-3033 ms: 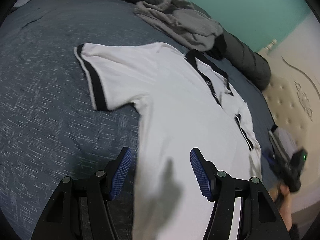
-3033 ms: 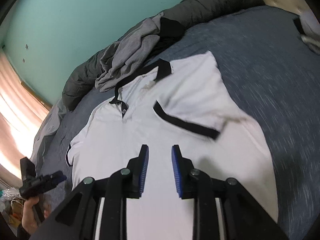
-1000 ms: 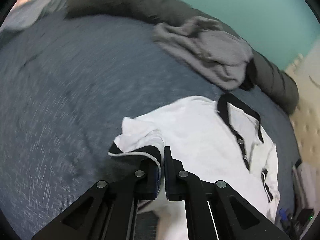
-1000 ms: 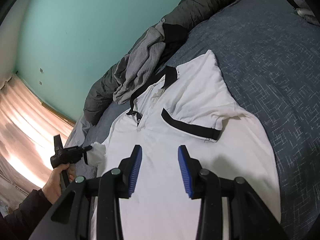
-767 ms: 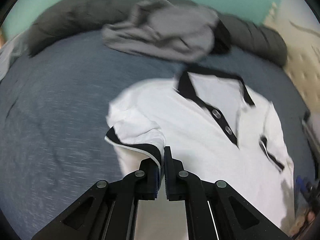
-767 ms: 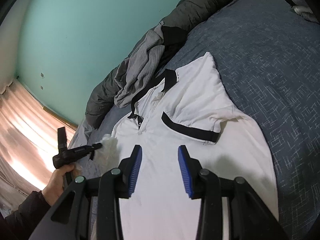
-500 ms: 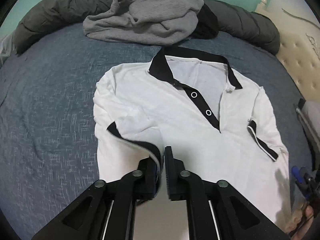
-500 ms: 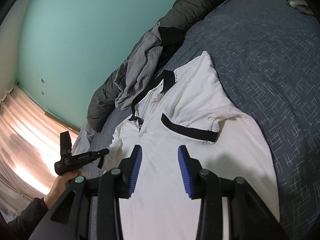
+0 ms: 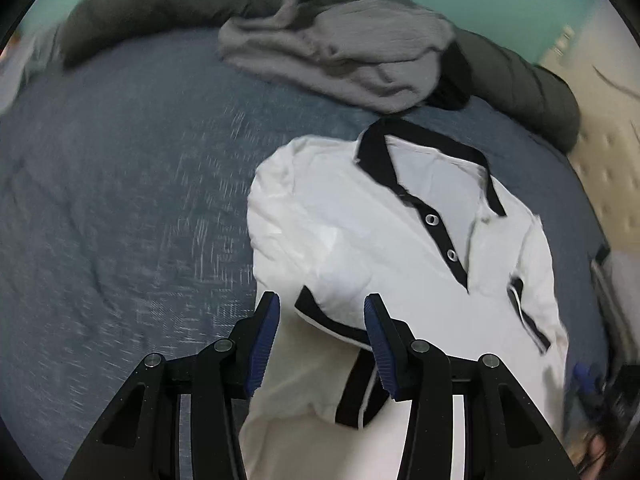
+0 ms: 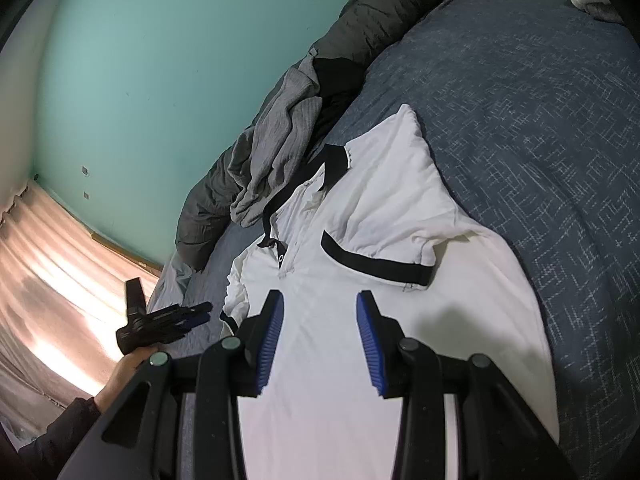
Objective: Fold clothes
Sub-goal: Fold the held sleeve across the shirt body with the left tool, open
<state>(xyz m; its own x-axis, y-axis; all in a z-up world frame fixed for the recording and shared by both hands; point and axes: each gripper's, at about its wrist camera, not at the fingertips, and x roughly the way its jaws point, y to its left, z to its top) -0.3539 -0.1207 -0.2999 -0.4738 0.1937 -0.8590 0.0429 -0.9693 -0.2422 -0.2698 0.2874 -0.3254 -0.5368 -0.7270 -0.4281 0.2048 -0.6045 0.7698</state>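
Left wrist: left gripper (image 9: 320,322) jaws opening over the folded sleeve (image 9: 340,300), pads clear.
Right gripper (image 10: 320,320) hovers part-open above the white polo (image 10: 380,220); nothing gripped, no readable writing.

Shirt (image 9: 360,240) lies flat on the bed (image 9: 120,200), collar toward the far edge, both sleeves folded in over the chest. Behind the collar there's a sweater (image 9: 340,52) piled on a rolled duvet (image 9: 532,88) that runs along the wall (image 10: 160,60).
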